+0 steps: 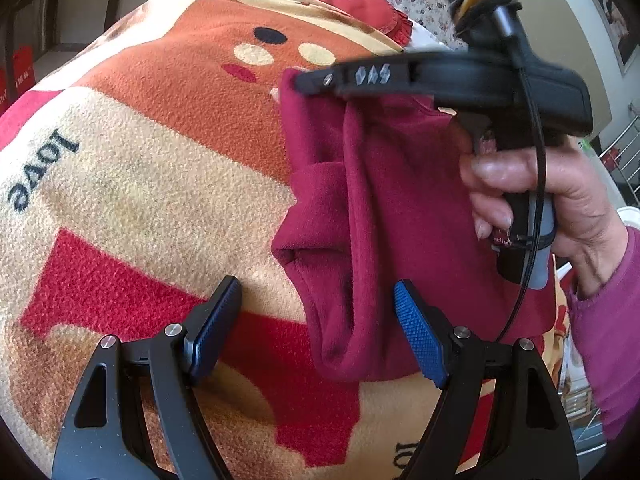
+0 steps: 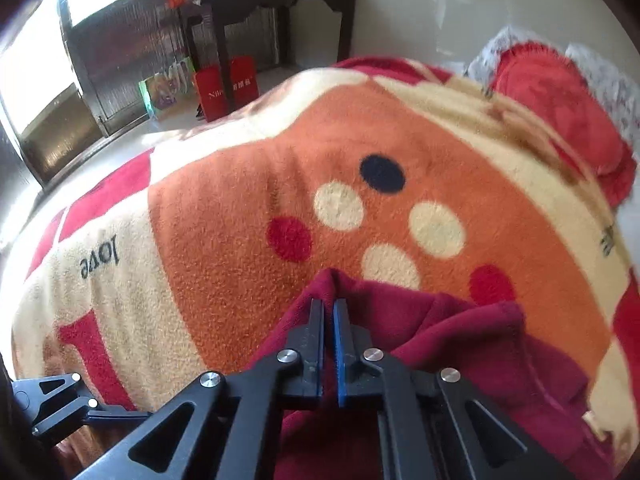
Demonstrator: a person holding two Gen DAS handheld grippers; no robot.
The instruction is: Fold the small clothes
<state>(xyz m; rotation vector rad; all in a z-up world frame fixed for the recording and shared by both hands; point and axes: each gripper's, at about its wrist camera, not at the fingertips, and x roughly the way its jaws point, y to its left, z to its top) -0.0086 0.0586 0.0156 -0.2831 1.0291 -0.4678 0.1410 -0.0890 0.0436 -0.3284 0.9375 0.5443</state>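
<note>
Over the fleece blanket (image 1: 132, 184), the right gripper (image 2: 329, 308) is pinching the maroon garment (image 1: 400, 216) aloft at 12 o'clock, lifting for folding, while the left gripper (image 1: 320, 320) is waiting spread wide, judged next to clamp the hanging lower edge

My left gripper (image 1: 318, 320) has black triangular-cutout linkage arms, silver screw heads at the joints, and blue textured pads on its fingers (image 1: 418, 332). My right gripper (image 2: 329, 344) shares that build: black frame, silver screws, blue pad edges. A black cable runs down its handle, gripped by my bare right hand (image 1: 560, 204) in a magenta sleeve.
</note>
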